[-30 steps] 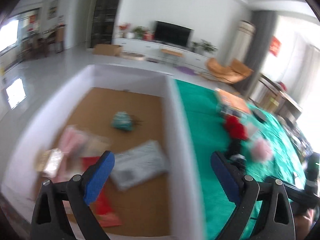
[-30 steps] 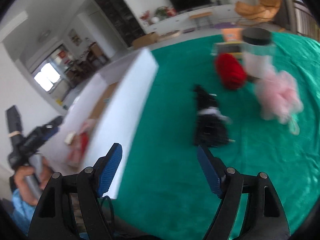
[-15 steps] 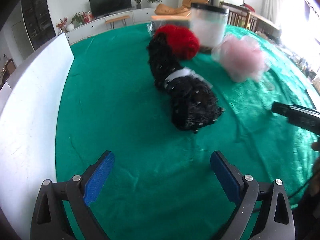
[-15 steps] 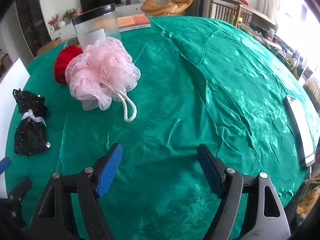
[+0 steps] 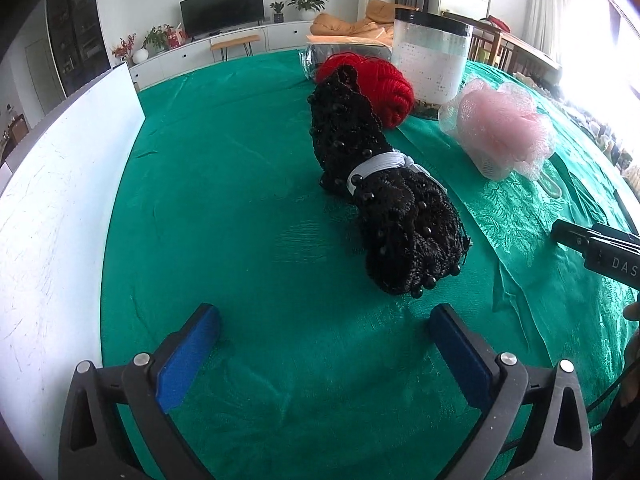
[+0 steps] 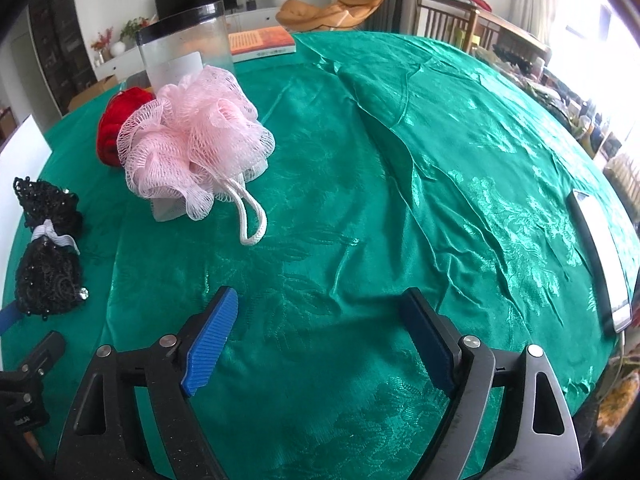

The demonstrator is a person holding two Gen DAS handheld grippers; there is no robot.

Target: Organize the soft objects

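We see a black beaded lace bundle [image 5: 384, 204], cinched by a white band, lying on the green-clothed table [image 5: 224, 208]. Behind it sits a red yarn ball [image 5: 380, 84]; to its right, a pink mesh pouf [image 6: 192, 144]. Our left tool [image 5: 320, 332] and right tool [image 6: 320, 312] hover with jaws opening, nothing between them.

Right gripper [image 6: 320, 312]: jaws opening — nothing between them.
Pink mesh pouf [image 6: 192, 140]: on green cloth [image 6: 400, 200], touching clear jar [image 6: 184, 50].
Phone [image 6: 600, 256]: far right.
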